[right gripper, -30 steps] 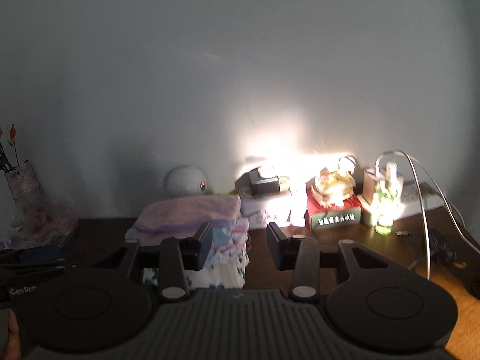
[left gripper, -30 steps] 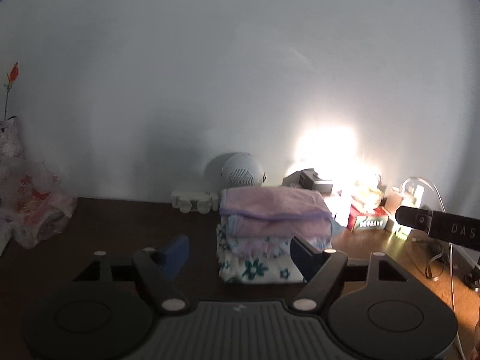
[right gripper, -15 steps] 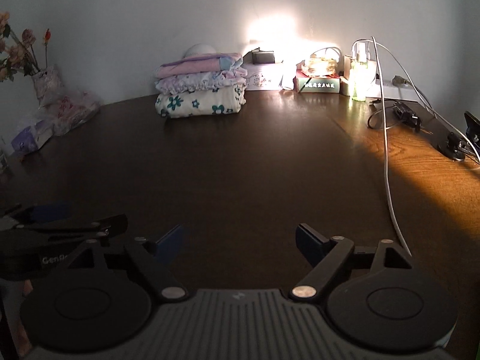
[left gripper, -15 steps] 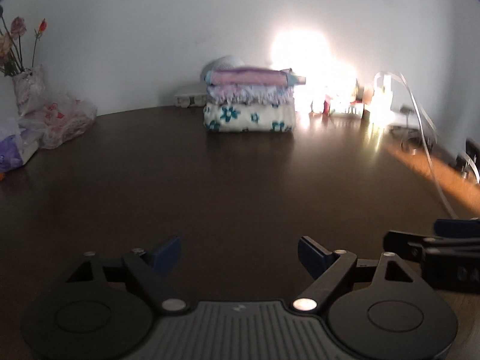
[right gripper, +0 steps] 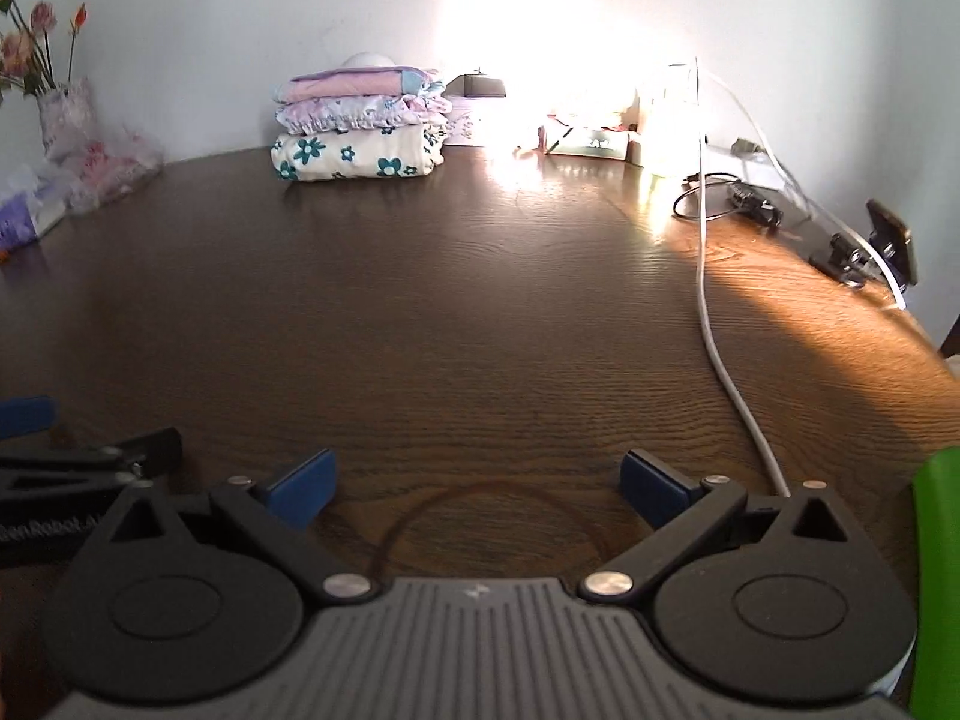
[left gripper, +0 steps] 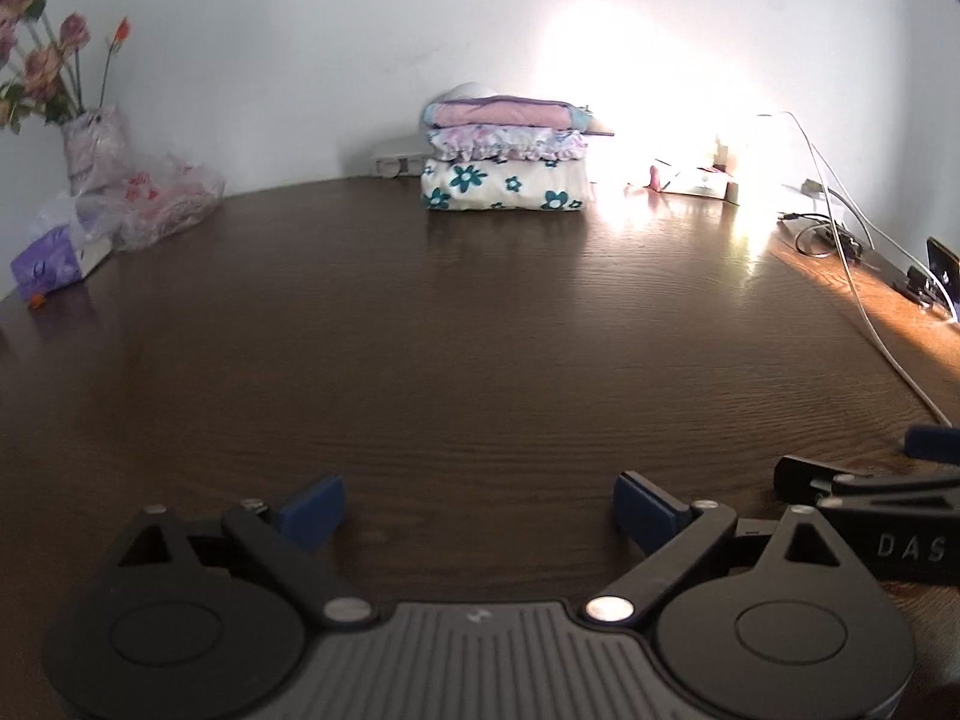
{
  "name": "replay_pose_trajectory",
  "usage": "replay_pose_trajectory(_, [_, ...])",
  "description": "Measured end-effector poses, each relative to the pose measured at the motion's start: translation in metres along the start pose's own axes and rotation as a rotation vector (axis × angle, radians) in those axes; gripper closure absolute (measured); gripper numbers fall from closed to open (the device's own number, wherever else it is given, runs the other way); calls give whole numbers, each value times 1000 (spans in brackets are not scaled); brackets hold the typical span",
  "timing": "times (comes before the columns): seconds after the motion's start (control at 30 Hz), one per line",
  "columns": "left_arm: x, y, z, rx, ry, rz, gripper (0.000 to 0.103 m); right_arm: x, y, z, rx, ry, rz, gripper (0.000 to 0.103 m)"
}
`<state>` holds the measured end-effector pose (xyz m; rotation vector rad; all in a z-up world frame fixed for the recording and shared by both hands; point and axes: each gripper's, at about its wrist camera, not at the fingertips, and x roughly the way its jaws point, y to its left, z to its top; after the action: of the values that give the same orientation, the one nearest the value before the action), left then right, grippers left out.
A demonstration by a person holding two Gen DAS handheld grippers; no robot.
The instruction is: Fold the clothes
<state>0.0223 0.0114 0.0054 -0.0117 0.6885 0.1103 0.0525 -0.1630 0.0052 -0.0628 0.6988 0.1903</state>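
**Grippers back off, stack left by the wall**

Left wrist view: the left gripper (left gripper: 478, 507) hangs spread and empty over the table (left gripper: 480, 330), pulled farther from the folded stack (left gripper: 506, 161) than before.

Right wrist view: the right gripper (right gripper: 478, 487) is likewise spread and empty, the stack (right gripper: 358, 126) far off beside the cable (right gripper: 717, 324).

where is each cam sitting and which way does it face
Left wrist: on the left gripper, low over the table, facing the folded stack at the wall; its open fingers show, and the right gripper at the right edge.
Right wrist: on the right gripper, facing likewise; open fingers, with the left gripper at the left edge.
Shared: stack, table, cable, flowers.
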Motion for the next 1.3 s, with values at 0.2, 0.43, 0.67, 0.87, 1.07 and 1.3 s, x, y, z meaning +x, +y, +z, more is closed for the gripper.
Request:
replay_pose_trajectory(0.2, [-3,3,-3,11,6,-23,0,-4,-3,-4,16,-3,-13,0])
replay_pose_trajectory(0.43, [-7,5,-8,25,3,-44,0,-11,-1,-9,11,-2,-8,1])
replay_pose_trajectory(0.67, [-8,4,-9,27,1,-60,0,-14,-1,-10,16,-2,-7,1])
replay_pose_trajectory(0.87, [-11,5,-11,34,0,-75,0,-16,0,-12,12,-3,-5,1])
replay_pose_trajectory(1.07, [-15,6,-14,50,4,-80,0,-17,0,-13,7,-3,3,1])
replay_pose_trajectory(1.3, [-15,5,-14,52,4,-76,0,-21,2,-17,-1,-4,6,0])
